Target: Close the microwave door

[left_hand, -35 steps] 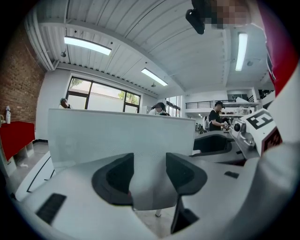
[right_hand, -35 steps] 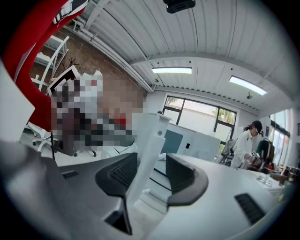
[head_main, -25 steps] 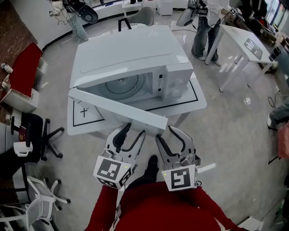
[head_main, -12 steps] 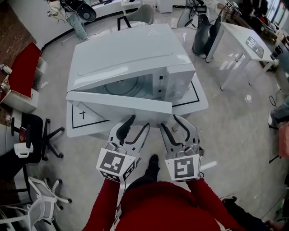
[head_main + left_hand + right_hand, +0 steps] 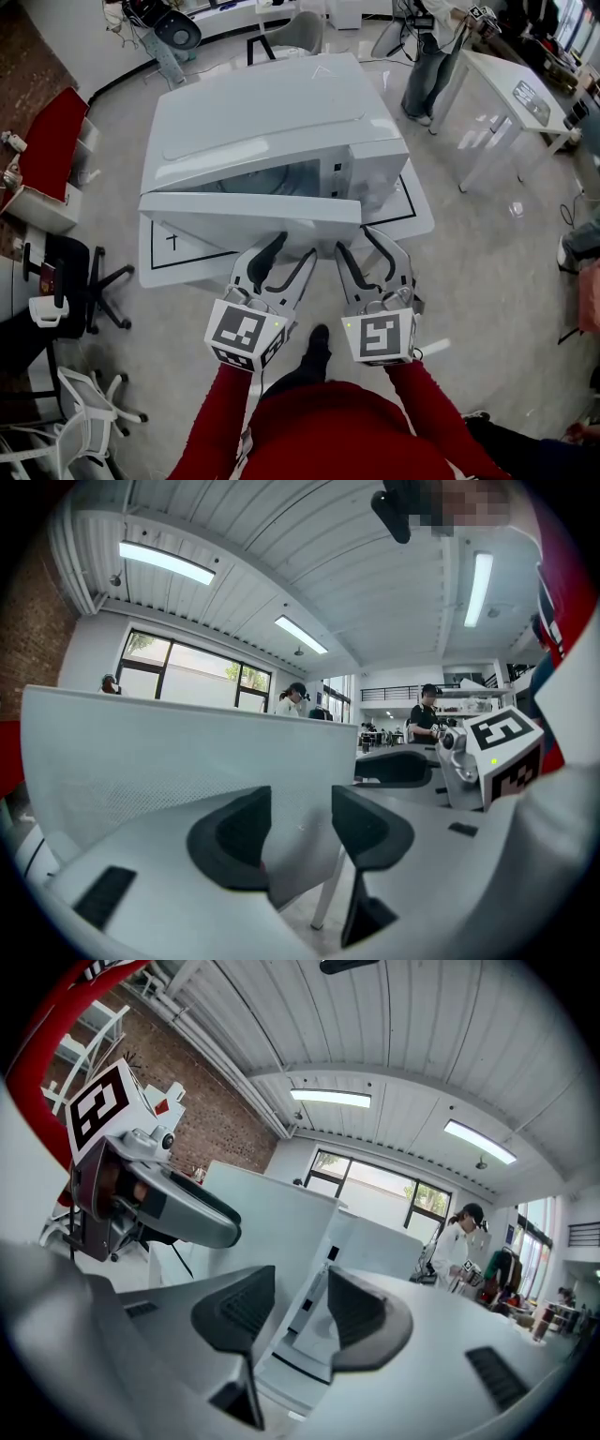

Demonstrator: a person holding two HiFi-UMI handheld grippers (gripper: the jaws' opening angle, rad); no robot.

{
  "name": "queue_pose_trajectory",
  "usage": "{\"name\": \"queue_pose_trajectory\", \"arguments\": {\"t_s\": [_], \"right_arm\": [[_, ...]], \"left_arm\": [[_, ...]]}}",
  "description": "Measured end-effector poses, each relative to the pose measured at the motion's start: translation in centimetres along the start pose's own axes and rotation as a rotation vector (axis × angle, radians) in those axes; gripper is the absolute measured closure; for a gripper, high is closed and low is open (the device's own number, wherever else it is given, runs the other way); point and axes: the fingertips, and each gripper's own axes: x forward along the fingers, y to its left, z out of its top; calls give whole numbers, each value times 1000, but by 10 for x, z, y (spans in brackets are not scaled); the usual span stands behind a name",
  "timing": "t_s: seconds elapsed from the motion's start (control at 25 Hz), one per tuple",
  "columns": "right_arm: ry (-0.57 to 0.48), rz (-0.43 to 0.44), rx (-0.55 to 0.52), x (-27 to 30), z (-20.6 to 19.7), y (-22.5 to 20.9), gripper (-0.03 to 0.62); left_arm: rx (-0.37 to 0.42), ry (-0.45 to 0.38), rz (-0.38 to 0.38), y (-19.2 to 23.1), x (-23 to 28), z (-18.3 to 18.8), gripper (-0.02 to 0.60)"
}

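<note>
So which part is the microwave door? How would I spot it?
Find the big white microwave on the white table. Its door is the long plain panel across the front, standing ajar; the control panel beside it has dark markings.

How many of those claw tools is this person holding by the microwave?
2. The left gripper sits before the middle of the partly open microwave door; the right gripper is beside it, nearer the door's free edge. Both stand open, empty. None look hidden.

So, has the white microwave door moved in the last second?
Yes. The white microwave door has swung inward: its free right end, earlier out near the white table's front edge, now lies by the control panel, still ajar.
</note>
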Motion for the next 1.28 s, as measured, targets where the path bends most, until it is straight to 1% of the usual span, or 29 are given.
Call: {"name": "queue_pose_trajectory", "arguments": {"t_s": [0.2,0.32,0.36,0.48,0.6,0.72,0.92,1.04,1.28], "right_arm": [[4,-10,2,9,-4,-8,407],[14,-27,42,13,-7,-11,407],[14,-28,41,15,-7,-12,407],[6,-20,-8,22,-5,-15,407],[20,-36,30,26,-7,-18,407],[24,-42,19,31,-8,-21,407],[39,-53,38,37,-11,-24,407],[44,-59,42,40,-11,-25,407],[54,-69,51,46,-13,-28,408]], "left_arm": [[-1,-7,1,4,7,1,370],[-8,-10,0,6,10,2,370],[-12,-11,-2,6,11,2,370],[-18,-14,-11,6,15,5,370],[-14,-16,-13,6,19,7,370],[-13,-18,-14,6,23,8,370],[-16,-17,-11,7,28,7,370],[-14,-22,6,11,29,8,371],[-26,-31,65,24,35,11,423]]}}
